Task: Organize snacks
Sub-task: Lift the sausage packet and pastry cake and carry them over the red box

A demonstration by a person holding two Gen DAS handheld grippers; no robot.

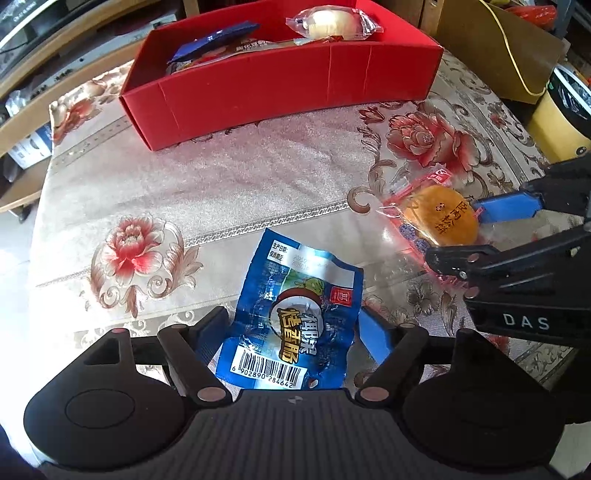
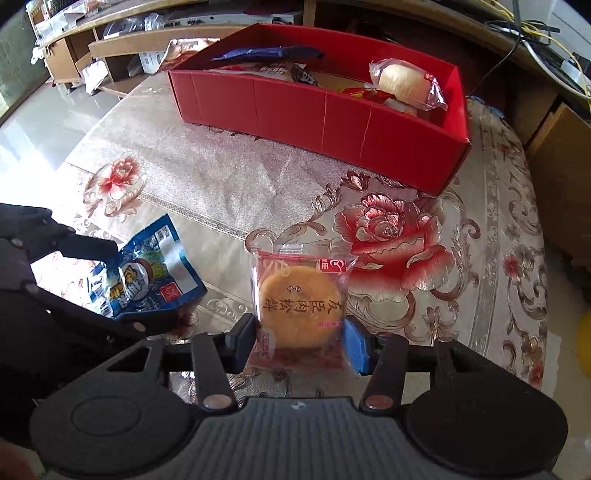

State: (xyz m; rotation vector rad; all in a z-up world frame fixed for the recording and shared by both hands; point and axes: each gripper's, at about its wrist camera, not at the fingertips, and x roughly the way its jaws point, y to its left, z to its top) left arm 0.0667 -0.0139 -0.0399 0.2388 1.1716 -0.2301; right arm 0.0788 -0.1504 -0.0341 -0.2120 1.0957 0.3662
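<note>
A blue sausage packet (image 1: 291,325) lies between the fingers of my left gripper (image 1: 291,334), which is shut on its lower part; it also shows in the right wrist view (image 2: 147,277). A round orange pastry in a clear red-printed wrapper (image 2: 301,306) sits between the fingers of my right gripper (image 2: 301,341), which is shut on it; it also shows in the left wrist view (image 1: 439,218). Both packets are low over the flowered tablecloth (image 1: 221,184). A red cardboard box (image 1: 280,85) at the far side holds several wrapped snacks, including a pale bun (image 1: 328,22).
The red box (image 2: 325,118) stands beyond both grippers. A brown carton (image 1: 498,44) and a yellow container (image 1: 557,125) stand off the table's right edge. Wooden shelves (image 2: 129,37) are at the far left. The right gripper (image 1: 480,236) is close beside the left one.
</note>
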